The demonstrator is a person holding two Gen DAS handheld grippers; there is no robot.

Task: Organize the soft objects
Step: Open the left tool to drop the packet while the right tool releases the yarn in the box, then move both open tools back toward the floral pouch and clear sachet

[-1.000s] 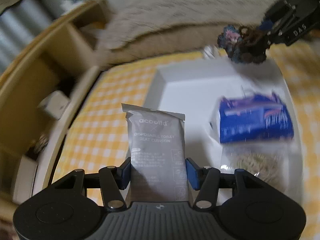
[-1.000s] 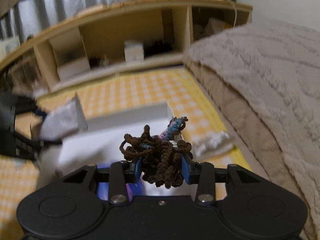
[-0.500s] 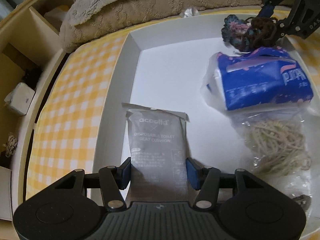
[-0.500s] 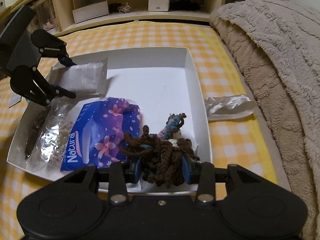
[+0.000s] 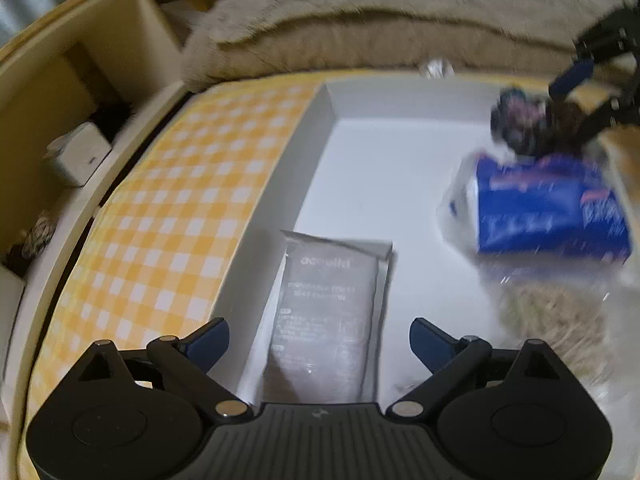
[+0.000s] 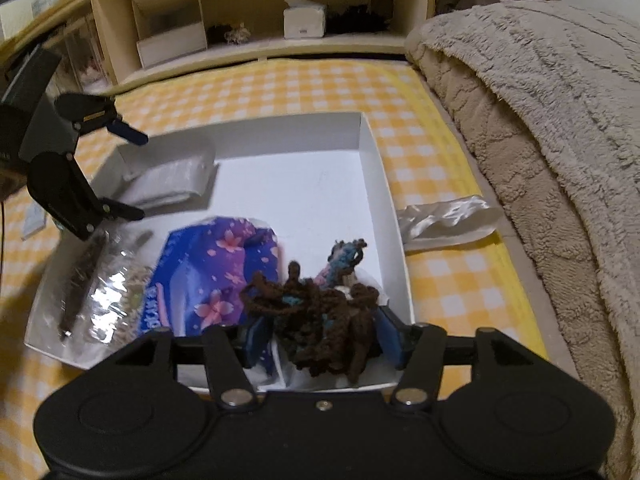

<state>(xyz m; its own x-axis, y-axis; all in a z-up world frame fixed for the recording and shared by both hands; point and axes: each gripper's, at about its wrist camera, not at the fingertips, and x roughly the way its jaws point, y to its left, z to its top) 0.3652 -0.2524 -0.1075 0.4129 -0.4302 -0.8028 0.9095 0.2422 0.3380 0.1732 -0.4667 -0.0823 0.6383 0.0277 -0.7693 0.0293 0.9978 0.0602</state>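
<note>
A white tray point(image 5: 360, 104) point(image 6: 376, 160) lies on a yellow checked cloth. My left gripper point(image 5: 320, 338) is open, its fingers spread either side of a grey seat-cushion packet point(image 5: 328, 312) point(image 6: 168, 184) lying in the tray's corner. My right gripper point(image 6: 320, 338) has opened slightly around a brown crochet bundle point(image 6: 320, 320) point(image 5: 532, 124) resting at the tray's near right corner; the pads still flank it. A blue tissue pack point(image 5: 544, 208) point(image 6: 212, 272) and a clear bag of beige strands point(image 5: 556, 328) point(image 6: 108, 292) lie in the tray.
A beige fluffy blanket point(image 6: 540, 120) point(image 5: 360, 20) borders the right side. A wooden shelf unit point(image 6: 260, 12) point(image 5: 60, 100) holds small boxes. A crumpled clear wrapper point(image 6: 444, 220) lies on the cloth beside the tray.
My left gripper opened and let the grey packet down into the tray. My right gripper lowered the crochet bundle into the tray corner and its fingers parted a little.
</note>
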